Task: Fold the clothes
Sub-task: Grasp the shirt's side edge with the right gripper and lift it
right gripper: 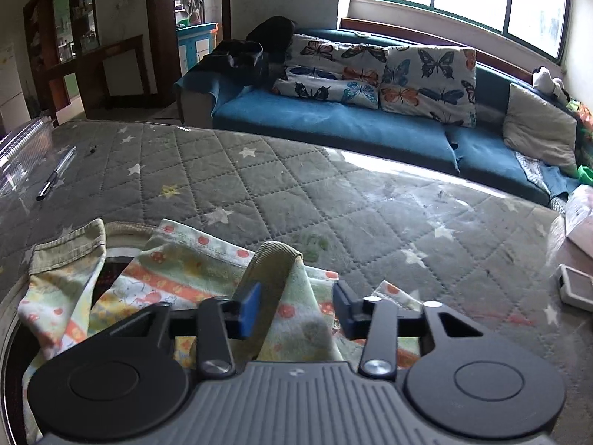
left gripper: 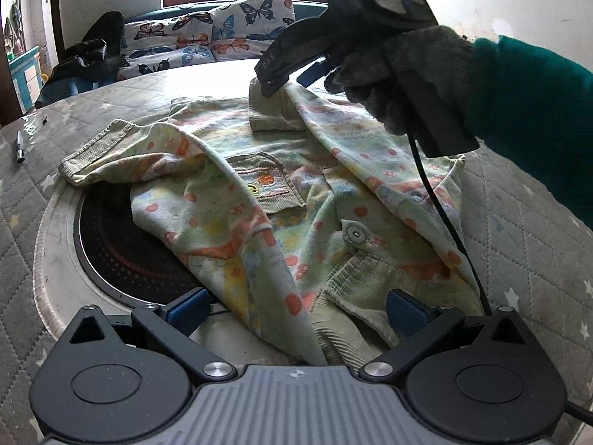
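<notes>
- The garment [left gripper: 296, 200] is a small child's piece in pale green and yellow cotton, printed with orange and red flowers and bands; it lies rumpled on the quilted grey table cover [right gripper: 333, 200], which is dotted with white stars
- Its trims are olive corduroy: a ribbed cuff [left gripper: 96, 148] at the end of the sleeve spread to the left, a patch pocket [left gripper: 265, 181] with an orange embroidered motif, and a tab with a metal snap [left gripper: 355, 233]
- Part of the cloth drapes over a round black inset with a pale ring [left gripper: 122, 244] set into the table
- The left gripper [left gripper: 296, 307] sits low at the near hem, its blue pads wide apart with cloth lying between them (neither pad presses the fabric)
- The right gripper [right gripper: 294, 307], held in a grey-gloved hand [left gripper: 400, 74] with a teal sleeve, is at the far side of the garment; a raised fold with a corduroy edge [right gripper: 276, 259] stands between its narrowed pads, the left pad against the cloth, a slight gap showing at the right one
- A pen [right gripper: 55, 174] lies well apart on the cover at the left
- Behind the table stands a blue sofa [right gripper: 333, 126] with butterfly cushions [right gripper: 426, 81]
</notes>
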`<action>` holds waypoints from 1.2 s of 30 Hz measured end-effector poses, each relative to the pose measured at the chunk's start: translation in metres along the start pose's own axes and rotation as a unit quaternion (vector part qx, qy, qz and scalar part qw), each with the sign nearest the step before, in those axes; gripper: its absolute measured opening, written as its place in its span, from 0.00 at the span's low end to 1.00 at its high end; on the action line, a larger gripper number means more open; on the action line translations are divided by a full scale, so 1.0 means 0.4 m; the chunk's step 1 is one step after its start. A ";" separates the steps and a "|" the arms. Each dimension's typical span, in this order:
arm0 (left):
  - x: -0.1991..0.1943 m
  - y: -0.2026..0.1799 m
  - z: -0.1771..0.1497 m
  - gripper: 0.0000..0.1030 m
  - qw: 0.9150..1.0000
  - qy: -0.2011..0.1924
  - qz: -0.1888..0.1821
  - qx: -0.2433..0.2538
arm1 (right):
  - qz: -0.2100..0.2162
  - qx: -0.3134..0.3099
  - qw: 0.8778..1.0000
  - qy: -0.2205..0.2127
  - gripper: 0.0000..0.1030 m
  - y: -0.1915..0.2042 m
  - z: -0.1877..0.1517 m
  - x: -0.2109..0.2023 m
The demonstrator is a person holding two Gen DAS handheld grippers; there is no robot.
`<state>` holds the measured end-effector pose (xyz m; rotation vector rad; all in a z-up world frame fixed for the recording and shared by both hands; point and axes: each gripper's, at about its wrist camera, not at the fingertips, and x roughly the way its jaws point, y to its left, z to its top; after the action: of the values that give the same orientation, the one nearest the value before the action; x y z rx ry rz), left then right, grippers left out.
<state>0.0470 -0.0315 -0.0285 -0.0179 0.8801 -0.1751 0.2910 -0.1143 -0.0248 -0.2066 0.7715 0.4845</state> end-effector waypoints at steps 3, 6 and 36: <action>0.002 0.002 0.003 1.00 1.000 0.000 0.001 -0.001 | -0.001 0.008 1.000 -0.004 0.08 -0.010 -0.007 -0.008; 0.004 0.004 0.004 1.00 1.000 0.000 0.003 -0.001 | -0.008 0.013 1.000 -0.017 0.04 -0.017 -0.011 -0.030; -0.037 -0.025 -0.010 1.00 0.999 -0.023 0.032 0.036 | -0.232 0.164 0.951 -0.119 0.05 -0.326 -0.491 -0.771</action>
<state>0.0335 -0.0387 -0.0188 0.0727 0.8265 -0.1452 0.0444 -0.4026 0.0566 -0.0127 0.5317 -0.0691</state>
